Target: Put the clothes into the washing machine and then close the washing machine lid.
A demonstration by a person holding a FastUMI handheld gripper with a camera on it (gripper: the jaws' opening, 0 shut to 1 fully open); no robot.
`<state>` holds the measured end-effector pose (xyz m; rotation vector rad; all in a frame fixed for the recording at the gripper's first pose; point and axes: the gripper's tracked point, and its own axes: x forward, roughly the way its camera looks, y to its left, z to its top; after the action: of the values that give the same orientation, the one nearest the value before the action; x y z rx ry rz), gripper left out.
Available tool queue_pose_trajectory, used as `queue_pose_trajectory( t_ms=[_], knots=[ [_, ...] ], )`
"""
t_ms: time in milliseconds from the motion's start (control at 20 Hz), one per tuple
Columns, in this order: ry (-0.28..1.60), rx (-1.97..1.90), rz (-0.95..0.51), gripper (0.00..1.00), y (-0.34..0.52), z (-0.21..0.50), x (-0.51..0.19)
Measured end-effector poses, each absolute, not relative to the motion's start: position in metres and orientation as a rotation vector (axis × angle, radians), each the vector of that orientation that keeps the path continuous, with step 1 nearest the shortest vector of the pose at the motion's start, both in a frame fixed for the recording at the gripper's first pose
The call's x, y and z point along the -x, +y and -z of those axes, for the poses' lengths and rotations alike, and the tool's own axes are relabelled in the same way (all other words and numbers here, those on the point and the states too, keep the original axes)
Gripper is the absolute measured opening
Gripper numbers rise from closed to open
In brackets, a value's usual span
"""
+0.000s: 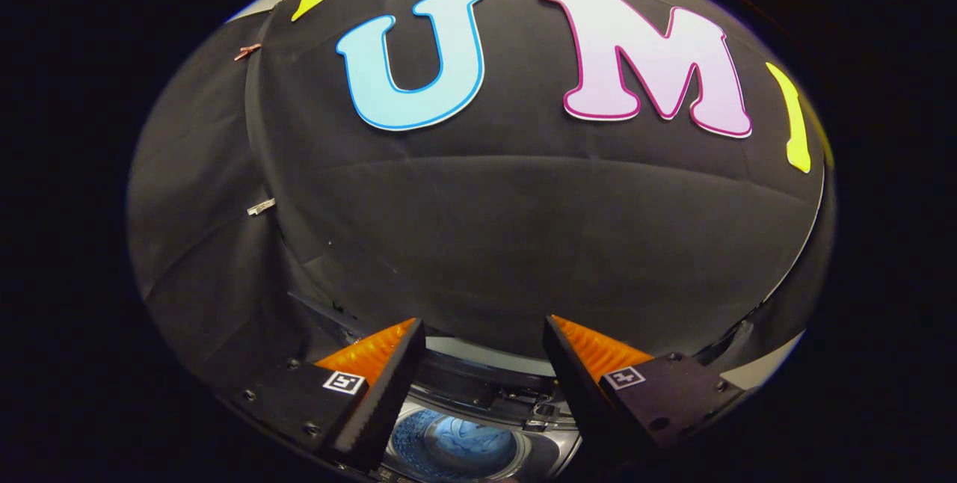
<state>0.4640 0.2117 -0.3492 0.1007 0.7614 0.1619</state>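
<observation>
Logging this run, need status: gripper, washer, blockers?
Gripper fingers open, holding nothing. Grey top-loading washing machine below, between the fingers, drum visible, something blue inside. Black cloth wall beyond. Nothing in the way.

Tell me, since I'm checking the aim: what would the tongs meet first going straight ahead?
Probably the booth's black cloth wall. The open tongs point above the washing machine, whose open drum lies below between the fingers. Depth is unclear.

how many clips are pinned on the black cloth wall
2. One clip sits high on the cloth wall, another clip lower down the same seam. Folds may hide more. The gripper jaws stand open over the washing machine drum.
</observation>
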Motion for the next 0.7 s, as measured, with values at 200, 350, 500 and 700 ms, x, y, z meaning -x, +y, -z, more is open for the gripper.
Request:
queue_pose_trajectory(
  t_ms=[200,350,500,700],
  knots=[
    [0.795,-0.16,-0.159,0.99,0.214,0.352,-0.457],
    [0.833,-0.187,-0.174,0.98,0.217,0.351,-0.448],
    [0.858,-0.182,-0.18,0.98,0.218,0.349,-0.441],
    [0.892,-0.171,-0.194,0.98,0.223,0.343,-0.417]
  ],
)
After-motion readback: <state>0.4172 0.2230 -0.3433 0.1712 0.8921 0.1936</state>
